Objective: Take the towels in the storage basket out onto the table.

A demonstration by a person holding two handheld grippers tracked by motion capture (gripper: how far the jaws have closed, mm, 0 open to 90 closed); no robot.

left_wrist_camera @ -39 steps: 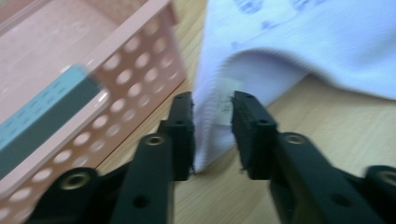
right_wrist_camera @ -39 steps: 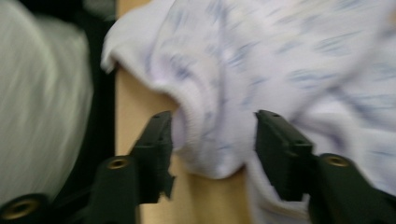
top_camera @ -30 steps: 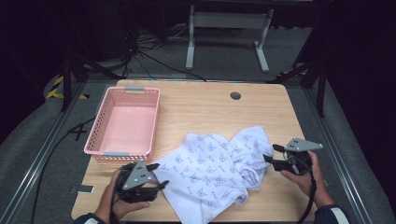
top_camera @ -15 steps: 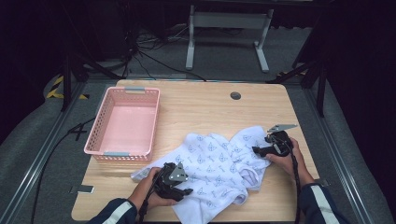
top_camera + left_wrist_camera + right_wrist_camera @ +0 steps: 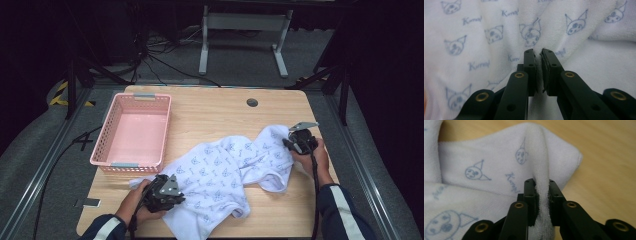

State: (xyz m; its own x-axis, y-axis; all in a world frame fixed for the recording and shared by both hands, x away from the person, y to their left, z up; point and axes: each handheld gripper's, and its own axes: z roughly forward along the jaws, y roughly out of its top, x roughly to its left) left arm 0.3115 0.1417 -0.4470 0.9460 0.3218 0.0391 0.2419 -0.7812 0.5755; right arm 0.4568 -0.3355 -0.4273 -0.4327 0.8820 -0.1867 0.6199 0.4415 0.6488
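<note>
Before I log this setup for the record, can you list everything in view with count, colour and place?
Terry towel with blue cat-face print: one, white, crumpled across the table's near right half.
Plastic lattice basket: one, pink, empty, table's left side.
Wooden table: one, light brown, a round hole near its far edge.
Metal stand: one, grey, on the floor beyond the table.
Cables: several, black, on the floor beyond the table.
Left gripper: one, black, closed on a towel fold, near edge.
Right gripper: one, black, closed on a towel ridge, at the towel's right end.
</note>
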